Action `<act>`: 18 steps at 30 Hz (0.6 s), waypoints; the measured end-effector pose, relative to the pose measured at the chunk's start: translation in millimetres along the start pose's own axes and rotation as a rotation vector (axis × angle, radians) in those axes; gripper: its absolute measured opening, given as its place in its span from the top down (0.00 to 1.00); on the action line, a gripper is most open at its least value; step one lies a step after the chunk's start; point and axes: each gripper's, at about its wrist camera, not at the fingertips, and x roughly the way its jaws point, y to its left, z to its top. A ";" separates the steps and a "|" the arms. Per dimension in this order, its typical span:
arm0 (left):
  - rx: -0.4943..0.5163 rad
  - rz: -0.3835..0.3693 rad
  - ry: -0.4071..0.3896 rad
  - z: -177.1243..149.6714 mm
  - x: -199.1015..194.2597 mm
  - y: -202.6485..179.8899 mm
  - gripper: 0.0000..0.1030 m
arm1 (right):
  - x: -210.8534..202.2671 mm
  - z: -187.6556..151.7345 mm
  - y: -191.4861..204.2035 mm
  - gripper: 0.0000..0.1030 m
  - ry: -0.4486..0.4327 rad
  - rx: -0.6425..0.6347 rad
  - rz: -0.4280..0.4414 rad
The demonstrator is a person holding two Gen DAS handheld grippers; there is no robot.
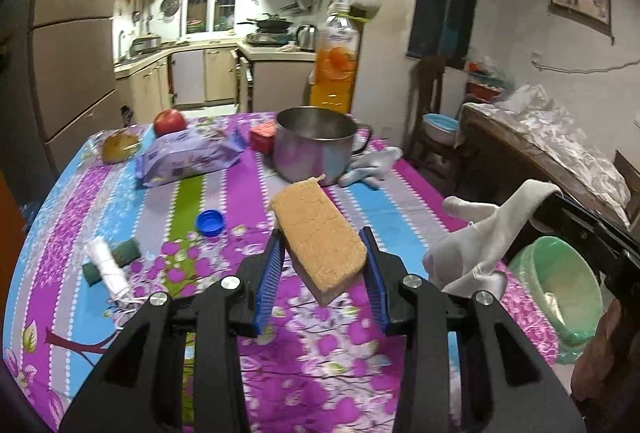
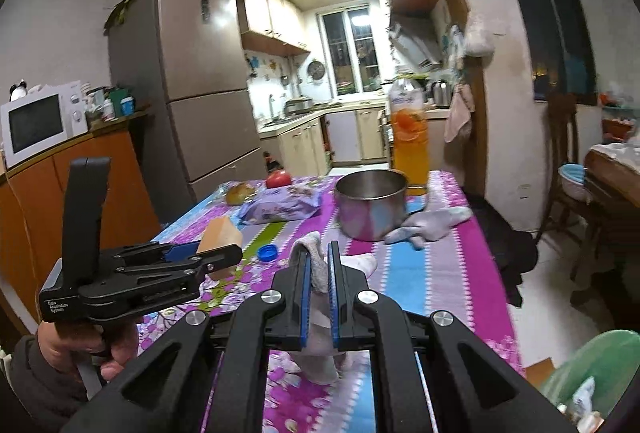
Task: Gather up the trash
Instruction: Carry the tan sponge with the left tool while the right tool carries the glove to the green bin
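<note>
My left gripper (image 1: 323, 249) is shut on a tan sponge (image 1: 318, 233) and holds it above the flowered tablecloth (image 1: 224, 193); the sponge (image 2: 220, 231) also shows in the right wrist view, held in the left gripper (image 2: 208, 249). My right gripper (image 2: 319, 265) is shut on a white glove (image 2: 320, 313), which hangs from its jaws; in the left wrist view that glove (image 1: 480, 245) dangles at the right beside a green bin (image 1: 568, 293). A blue bottle cap (image 1: 210, 222), a white wad (image 1: 107, 269) and a green scouring pad (image 1: 124, 253) lie on the table.
A steel pot (image 1: 314, 145), a second glove (image 1: 372, 163), a purple wipes pack (image 1: 188, 157), a red box (image 1: 262, 137), an apple (image 1: 170, 121), a pear (image 1: 119, 145) and an orange drink bottle (image 1: 336, 65) stand at the table's far end. A chair (image 2: 564, 153) stands to the right.
</note>
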 end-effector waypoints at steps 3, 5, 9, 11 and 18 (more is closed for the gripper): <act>0.032 -0.043 -0.005 2.4 -1.5 -22.8 0.65 | -23.2 3.4 -12.3 0.92 -0.020 0.005 -0.043; 0.053 -0.075 -0.007 4.7 -1.7 -37.6 0.65 | -40.6 5.2 -22.2 0.92 -0.033 0.009 -0.078; 0.101 -0.141 -0.010 8.5 -1.1 -74.1 0.65 | -74.7 8.8 -41.6 0.92 -0.054 0.017 -0.144; 0.123 -0.172 -0.010 8.4 0.1 -92.4 0.65 | -94.9 10.2 -53.0 0.92 -0.064 0.021 -0.184; 0.190 -0.273 0.002 6.8 5.0 -154.0 0.65 | -153.7 8.1 -94.7 0.92 -0.082 0.049 -0.301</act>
